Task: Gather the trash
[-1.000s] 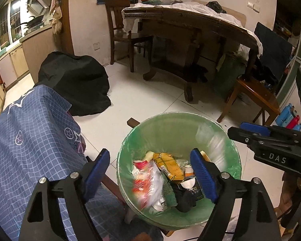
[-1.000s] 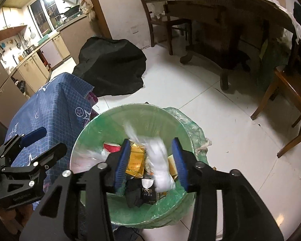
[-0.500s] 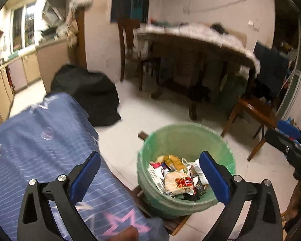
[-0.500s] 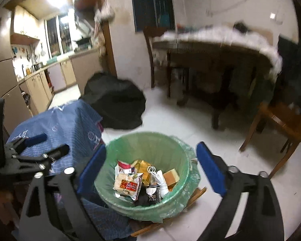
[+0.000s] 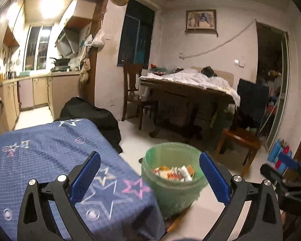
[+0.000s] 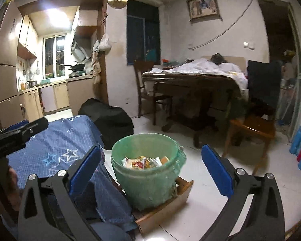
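Both the left gripper (image 5: 149,177) and right gripper (image 6: 150,171) have just sprung wide and empty, pulled back from the green bin (image 6: 145,166) at twelve o'clock, wrappers now lying inside

bin liner (image 6: 144,182): thin green plastic | floor (image 6: 220,160): glossy white tile
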A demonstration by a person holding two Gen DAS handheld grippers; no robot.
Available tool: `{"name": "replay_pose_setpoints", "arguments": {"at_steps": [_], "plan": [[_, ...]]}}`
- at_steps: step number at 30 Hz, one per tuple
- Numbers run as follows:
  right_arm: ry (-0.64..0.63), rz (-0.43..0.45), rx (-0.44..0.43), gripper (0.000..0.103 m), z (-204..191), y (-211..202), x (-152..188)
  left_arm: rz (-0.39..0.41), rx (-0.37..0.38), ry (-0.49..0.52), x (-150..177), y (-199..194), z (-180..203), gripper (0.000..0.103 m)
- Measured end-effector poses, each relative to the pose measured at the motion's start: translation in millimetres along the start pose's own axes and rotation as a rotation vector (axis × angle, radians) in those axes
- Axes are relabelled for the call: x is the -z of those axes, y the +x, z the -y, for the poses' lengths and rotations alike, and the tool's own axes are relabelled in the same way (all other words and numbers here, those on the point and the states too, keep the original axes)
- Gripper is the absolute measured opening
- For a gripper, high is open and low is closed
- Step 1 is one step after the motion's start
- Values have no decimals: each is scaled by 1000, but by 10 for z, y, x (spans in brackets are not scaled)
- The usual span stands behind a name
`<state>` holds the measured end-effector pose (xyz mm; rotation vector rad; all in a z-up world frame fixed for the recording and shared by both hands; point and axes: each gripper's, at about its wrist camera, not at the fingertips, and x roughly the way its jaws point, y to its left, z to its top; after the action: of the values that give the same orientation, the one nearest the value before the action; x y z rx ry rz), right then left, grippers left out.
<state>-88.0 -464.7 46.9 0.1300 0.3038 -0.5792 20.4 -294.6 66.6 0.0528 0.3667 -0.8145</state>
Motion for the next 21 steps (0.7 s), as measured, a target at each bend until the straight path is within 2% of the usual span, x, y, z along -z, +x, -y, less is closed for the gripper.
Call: {"name": "replay_pose_setpoints", "arguments": {"at_steps": [4, 9, 16, 21], "plan": [[-2, -11, 16, 97, 6, -203, 173, -43, 28, 15, 260, -252, 80, 98], [-19, 31, 35, 97, -27, -479, 362, -12, 27, 65, 617, -501, 283, 98], [-21, 115, 35, 97, -39, -674, 551, -13, 40, 94, 973, -536, 430, 98], [16, 125, 28, 97, 62, -728, 662, -20, 34, 109, 1158, -475, 463, 98]]}}
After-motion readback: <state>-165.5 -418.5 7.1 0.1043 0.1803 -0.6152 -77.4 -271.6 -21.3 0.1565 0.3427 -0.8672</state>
